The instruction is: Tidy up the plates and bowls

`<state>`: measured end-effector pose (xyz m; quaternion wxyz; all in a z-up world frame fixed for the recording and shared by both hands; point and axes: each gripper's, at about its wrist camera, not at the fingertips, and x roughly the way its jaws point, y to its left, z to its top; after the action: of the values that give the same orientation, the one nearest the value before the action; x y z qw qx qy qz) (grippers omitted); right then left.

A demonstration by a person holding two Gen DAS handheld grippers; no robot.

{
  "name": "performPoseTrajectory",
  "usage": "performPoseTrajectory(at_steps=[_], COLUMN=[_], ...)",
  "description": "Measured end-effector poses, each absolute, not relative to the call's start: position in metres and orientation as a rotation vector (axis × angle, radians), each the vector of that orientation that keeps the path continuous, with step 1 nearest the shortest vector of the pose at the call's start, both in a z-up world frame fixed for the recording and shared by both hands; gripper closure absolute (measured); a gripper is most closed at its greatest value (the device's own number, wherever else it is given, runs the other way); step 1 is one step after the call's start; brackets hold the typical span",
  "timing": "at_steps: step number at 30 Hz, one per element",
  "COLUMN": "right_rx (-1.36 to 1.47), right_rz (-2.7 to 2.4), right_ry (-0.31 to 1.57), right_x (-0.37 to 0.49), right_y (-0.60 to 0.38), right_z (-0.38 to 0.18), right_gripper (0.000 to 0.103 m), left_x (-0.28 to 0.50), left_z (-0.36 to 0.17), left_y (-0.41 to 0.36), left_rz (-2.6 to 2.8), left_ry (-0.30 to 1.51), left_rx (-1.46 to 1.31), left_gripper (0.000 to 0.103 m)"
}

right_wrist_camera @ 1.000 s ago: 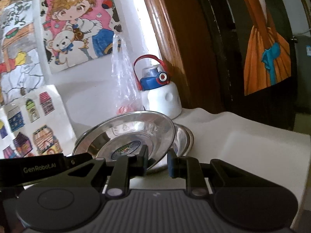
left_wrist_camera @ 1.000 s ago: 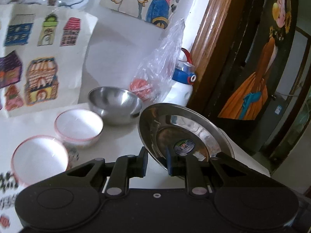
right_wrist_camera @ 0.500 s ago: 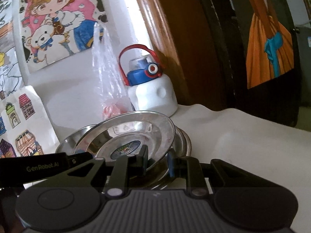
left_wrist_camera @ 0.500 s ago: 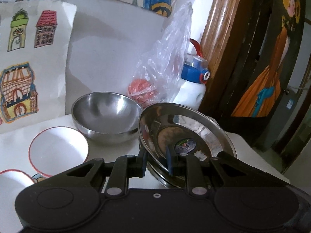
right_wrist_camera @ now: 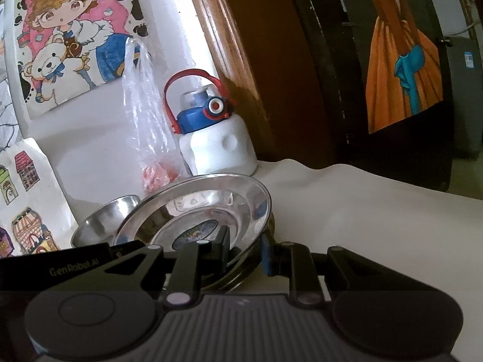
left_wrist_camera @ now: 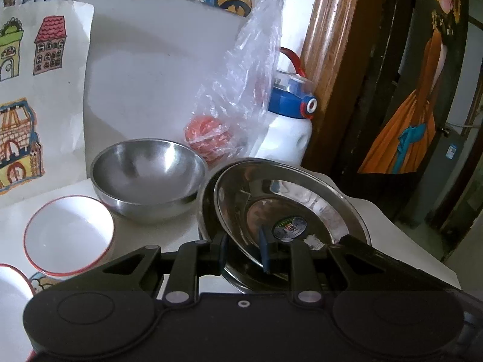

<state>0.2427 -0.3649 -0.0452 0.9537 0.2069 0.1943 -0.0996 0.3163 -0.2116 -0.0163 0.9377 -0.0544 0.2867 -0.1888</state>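
A steel plate with a round sticker (left_wrist_camera: 289, 211) is tilted just above a second steel plate (left_wrist_camera: 208, 208) lying on the table. My left gripper (left_wrist_camera: 243, 249) is shut on the tilted plate's near rim. My right gripper (right_wrist_camera: 244, 249) is shut on the same plate (right_wrist_camera: 199, 208) from the other side. A steel bowl (left_wrist_camera: 148, 175) stands left of the plates and also shows in the right wrist view (right_wrist_camera: 102, 223). A white bowl with a red rim (left_wrist_camera: 68, 235) stands left of that, and a second one (left_wrist_camera: 12, 295) shows at the left edge.
A clear plastic bag with something red in it (left_wrist_camera: 232, 105) and a white bottle with a blue lid (left_wrist_camera: 289, 123) stand behind the plates against the wall. A wooden door frame (left_wrist_camera: 329, 60) rises at the right. The table's right edge (left_wrist_camera: 422, 241) is close.
Both grippers have carried the tilted plate toward the back and lowered it over the second plate. The steel bowl and bottle look nearer.
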Motion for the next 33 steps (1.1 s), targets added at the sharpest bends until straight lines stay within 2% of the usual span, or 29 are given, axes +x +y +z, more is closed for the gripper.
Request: performPoseTrajectory(at_steps=[20,29,33], right_rx=[0.314,0.338,0.334], right_rz=[-0.224,-0.204,-0.197], right_ry=[0.412,0.43,0.42], right_x=[0.257,0.256,0.255], right_y=[-0.361,-0.368,-0.366], right_z=[-0.042,-0.047,-0.046], right_gripper=[0.076,0.076,0.073], left_x=[0.328,0.326,0.324], left_z=[-0.02,-0.03,-0.03], left_y=[-0.215,-0.222,-0.22], left_rz=[-0.366,-0.379,-0.365], left_ry=[0.596,0.654,0.646], left_rx=[-0.131,-0.173,-0.167], left_gripper=[0.078,0.076,0.076])
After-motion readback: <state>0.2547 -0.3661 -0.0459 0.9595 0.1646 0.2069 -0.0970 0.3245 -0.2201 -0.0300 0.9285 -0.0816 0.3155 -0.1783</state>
